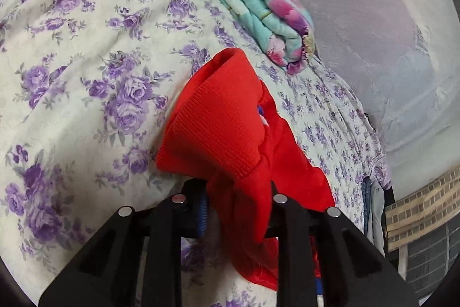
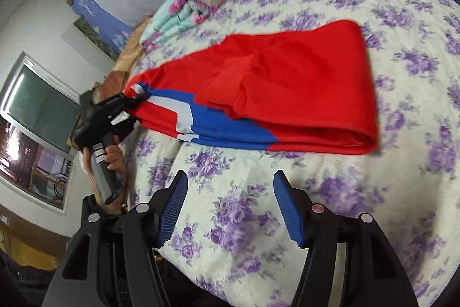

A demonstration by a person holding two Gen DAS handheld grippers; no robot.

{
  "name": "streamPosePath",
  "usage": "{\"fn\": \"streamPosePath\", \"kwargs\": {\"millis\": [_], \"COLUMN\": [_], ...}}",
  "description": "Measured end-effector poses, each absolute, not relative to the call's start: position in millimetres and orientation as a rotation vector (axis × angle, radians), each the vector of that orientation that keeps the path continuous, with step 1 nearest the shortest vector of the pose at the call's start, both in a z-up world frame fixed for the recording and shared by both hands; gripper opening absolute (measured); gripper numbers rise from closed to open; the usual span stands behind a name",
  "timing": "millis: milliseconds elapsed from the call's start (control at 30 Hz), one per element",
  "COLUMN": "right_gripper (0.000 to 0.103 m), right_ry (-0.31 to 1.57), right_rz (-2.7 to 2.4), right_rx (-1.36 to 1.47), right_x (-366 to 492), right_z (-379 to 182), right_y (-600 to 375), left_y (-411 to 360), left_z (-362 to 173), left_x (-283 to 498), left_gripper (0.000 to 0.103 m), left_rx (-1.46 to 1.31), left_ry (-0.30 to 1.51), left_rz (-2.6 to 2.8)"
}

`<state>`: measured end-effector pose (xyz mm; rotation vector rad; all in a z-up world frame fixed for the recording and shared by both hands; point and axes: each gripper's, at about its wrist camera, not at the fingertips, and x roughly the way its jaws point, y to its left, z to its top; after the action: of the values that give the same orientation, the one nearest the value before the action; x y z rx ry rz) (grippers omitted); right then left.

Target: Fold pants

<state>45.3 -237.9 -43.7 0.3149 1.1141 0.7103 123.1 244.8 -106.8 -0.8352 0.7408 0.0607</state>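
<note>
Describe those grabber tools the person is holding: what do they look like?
Both are black plastic. The right gripper has two ribbed blue finger pads and round silver bolts on angular black arms. The left gripper has a grey-and-black pistol handle with white stripes, in a bare hand.

Floral bedspread (image 2: 345,206), folded quilt (image 1: 253,7), window (image 2: 37,117), white wall (image 2: 34,28).

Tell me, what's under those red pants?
The pants lie folded on a floral sheet that shows all around them. The left gripper pinches one end; the right gripper hangs open. Whatever lies between the folded layers is covered.
</note>
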Motion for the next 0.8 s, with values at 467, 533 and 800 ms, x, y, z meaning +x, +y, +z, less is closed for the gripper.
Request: {"fn": "streamPosePath", "kwargs": {"millis": [467,533,800], "right_gripper": [0.012,0.012,0.012], "right_ry": [1.104,1.167,1.202], "right_rz": [0.7,0.709,0.713], "right_rx": [-0.003,0.03,0.047], "right_x": [148,156,160], "right_z": [-27,-40,-46], "right_y": [-63,-57,-56], "left_y": [258,260,258], "left_z": [-118,-119,-118], "left_x": [120,120,122], "left_gripper": [0.022,0.022,0.022], "left_rx": [-0.904,-0.918,-0.895], "left_ry": [0.755,0.757,0.762], "left_rz": [-0.01,-0.018,-0.013]}}
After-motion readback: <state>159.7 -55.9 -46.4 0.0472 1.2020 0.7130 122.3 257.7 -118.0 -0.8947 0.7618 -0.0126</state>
